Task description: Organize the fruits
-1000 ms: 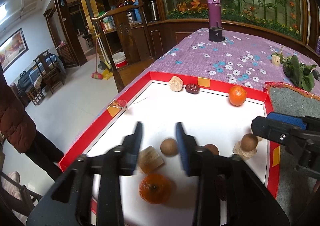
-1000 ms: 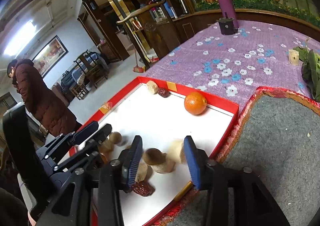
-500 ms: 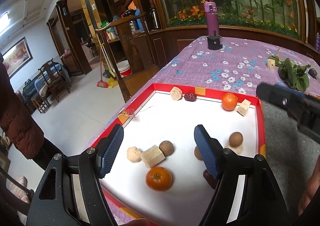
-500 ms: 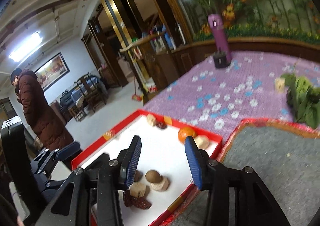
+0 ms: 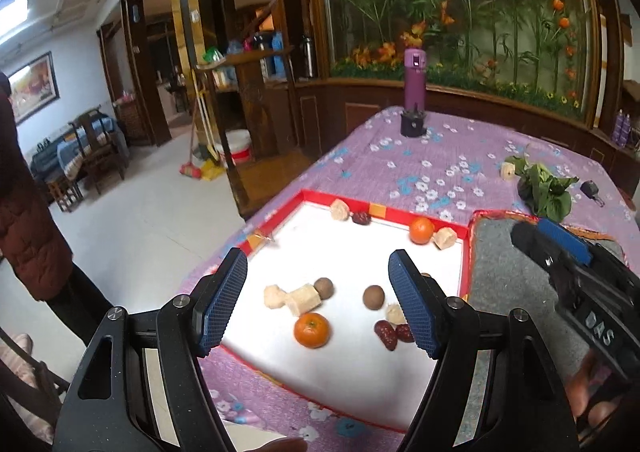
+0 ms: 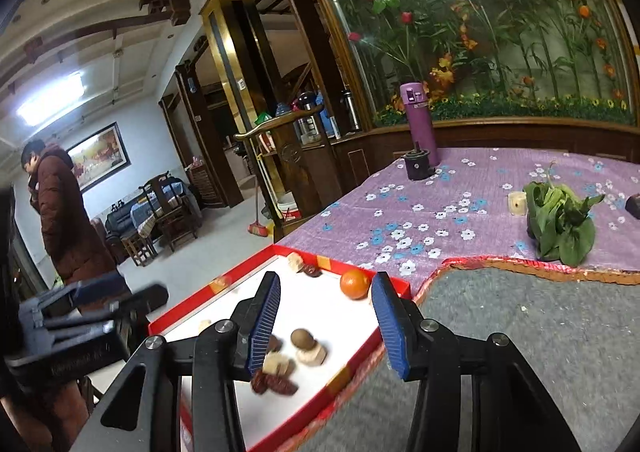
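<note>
A white tray with a red rim (image 5: 464,252) holds two oranges (image 5: 312,330) (image 5: 421,230), brown round fruits (image 5: 373,296), red dates (image 5: 386,333) and pale chunks (image 5: 303,300). My left gripper (image 5: 317,256) hangs open above the tray's near side, nothing between its blue pads. My right gripper (image 6: 326,280) hovers over the tray's right edge; its jaws are opening and hold nothing. In the right wrist view the far orange (image 6: 355,284) shows between the fingertips, with a brown fruit on a pale chunk (image 6: 302,338) and dates (image 6: 276,384) nearer.
A grey mat (image 5: 512,272) lies right of the tray on the purple flowered cloth (image 5: 440,155). Leafy greens (image 5: 544,187) and a purple bottle (image 5: 415,79) stand farther back. A person in a brown coat (image 6: 68,219) stands on the floor past the table's left edge.
Both grippers have risen and drawn back from the tray. The left jaws went from narrow to wide. A pale chunk now lies beside the far orange.
</note>
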A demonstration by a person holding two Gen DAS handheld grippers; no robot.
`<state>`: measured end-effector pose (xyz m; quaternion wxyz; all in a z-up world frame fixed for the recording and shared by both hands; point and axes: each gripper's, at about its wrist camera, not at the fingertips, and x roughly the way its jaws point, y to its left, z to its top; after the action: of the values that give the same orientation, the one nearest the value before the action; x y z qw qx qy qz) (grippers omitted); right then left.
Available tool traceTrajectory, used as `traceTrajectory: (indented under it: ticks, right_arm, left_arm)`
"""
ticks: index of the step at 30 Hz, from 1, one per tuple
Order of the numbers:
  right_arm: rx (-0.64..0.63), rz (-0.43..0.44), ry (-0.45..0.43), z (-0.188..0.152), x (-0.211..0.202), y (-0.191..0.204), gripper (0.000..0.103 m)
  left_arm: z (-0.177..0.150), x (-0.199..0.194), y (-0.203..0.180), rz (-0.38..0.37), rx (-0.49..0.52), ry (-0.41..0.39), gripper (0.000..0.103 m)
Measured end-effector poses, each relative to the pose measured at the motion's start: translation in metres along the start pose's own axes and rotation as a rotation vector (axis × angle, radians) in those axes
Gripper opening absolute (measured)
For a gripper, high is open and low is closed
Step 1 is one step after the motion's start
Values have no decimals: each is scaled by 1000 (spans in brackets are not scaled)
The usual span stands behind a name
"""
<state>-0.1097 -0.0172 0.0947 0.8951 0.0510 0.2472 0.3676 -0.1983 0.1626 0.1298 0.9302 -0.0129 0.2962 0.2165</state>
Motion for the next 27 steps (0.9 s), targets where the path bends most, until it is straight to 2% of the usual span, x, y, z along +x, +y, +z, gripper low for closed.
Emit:
traceTrajectory:
  ticks: [3,10,15,27]
  right_arm:
    - [-29,14,-9,0,-14,10,46]
    - [-87,38,-51,0,-39,31,49]
    - [-132,49,-61,-2,-49,45,50]
    - [-168,32,-90,1,-63,57,52]
  left_arm:
    - [1,-8,-2,20,9,-16,74]
    - [1,-20,3,161,-2,-76,74]
    - [2,-23,11,151,-42,-83,74]
    - [5,-41,6,130,-35,-118,74]
